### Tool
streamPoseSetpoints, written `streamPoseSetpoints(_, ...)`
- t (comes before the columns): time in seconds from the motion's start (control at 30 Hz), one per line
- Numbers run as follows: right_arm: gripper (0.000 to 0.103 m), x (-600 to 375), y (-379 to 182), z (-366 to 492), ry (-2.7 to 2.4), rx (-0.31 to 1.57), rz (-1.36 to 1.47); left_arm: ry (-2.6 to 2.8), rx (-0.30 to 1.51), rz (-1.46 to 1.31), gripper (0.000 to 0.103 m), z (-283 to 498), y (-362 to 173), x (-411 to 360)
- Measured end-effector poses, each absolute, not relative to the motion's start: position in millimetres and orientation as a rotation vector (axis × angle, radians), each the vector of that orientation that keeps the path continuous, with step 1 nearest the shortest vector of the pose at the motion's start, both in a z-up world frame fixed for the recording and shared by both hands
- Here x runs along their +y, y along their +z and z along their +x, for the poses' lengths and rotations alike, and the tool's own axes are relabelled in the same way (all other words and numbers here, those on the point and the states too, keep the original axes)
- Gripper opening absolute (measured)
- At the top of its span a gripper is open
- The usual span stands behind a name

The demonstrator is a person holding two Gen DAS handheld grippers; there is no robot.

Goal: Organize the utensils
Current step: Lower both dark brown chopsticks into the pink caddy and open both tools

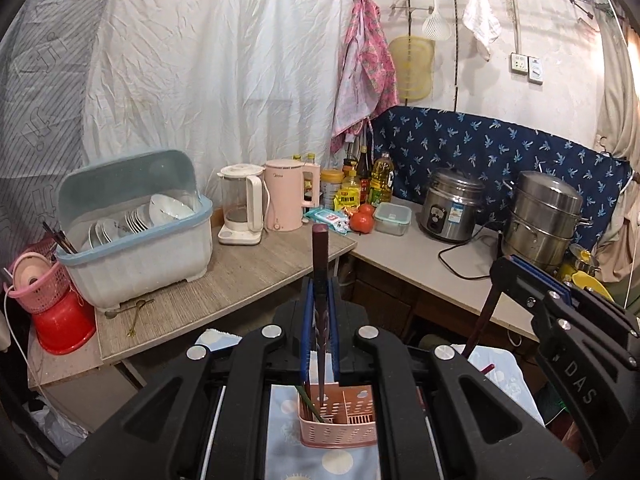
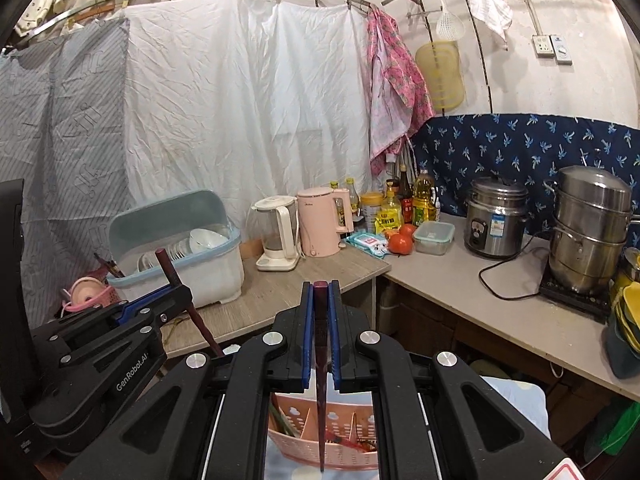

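My left gripper is shut on a dark red chopstick that stands upright, its tip down in the left compartment of a pink perforated utensil caddy. My right gripper is shut on a second dark red chopstick, its tip hanging in front of the same caddy. The caddy holds a few utensils and sits on a pale blue dotted cloth. The right gripper shows at the right of the left wrist view, the left gripper at the left of the right wrist view.
A blue-and-white dish rack with plates stands on a wooden table. Two kettles, bottles, tomatoes, a rice cooker and a steel steamer pot line the counter. Pink basket and red bowl sit at the left.
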State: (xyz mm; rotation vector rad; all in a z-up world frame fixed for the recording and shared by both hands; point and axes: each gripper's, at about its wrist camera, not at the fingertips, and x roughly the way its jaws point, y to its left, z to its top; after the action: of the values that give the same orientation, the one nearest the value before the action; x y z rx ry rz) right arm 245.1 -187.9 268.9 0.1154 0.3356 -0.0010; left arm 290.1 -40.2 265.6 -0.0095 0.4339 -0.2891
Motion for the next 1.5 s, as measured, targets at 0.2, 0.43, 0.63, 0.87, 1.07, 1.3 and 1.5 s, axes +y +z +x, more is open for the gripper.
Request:
streamPoseSetpoints(0.2, 0.007, -190, 266, 263, 0.020, 0.352, 0.141, -0.285, 0.461, -0.013, 0.007, 305, 249, -38)
streamPoseSetpoints(0.43, 0.007, -182, 293, 263, 0.028, 0.294, 0.117, -0.283, 0.458, -0.026, 0.007, 312, 250, -38)
streamPoseSetpoints(0.63, 0.007, -178, 284, 284, -0.001, 0.312, 0.097, -0.278, 0.466, -0.022, 0.007, 317, 249, -40)
streamPoseSetpoints(0.87, 0.007, -182, 227, 301, -0.021, 0.436, 0.088, -0.277, 0.510, -0.017, 0.007, 327, 229, -46)
streamPoseSetpoints(1.07, 0.024, -190, 209, 293, -0.037, 0.457, 0.108, -0.253, 0.528, -0.024, 0.023, 326, 210, -45)
streamPoseSetpoints(1.3, 0.039, -197, 208, 272, -0.048, 0.439, 0.117, -0.228, 0.525, -0.028, 0.035, 313, 204, -39)
streamPoseSetpoints(1.5, 0.039, -193, 205, 248, -0.031, 0.443, 0.124, -0.233, 0.531, -0.012, 0.035, 294, 201, -41)
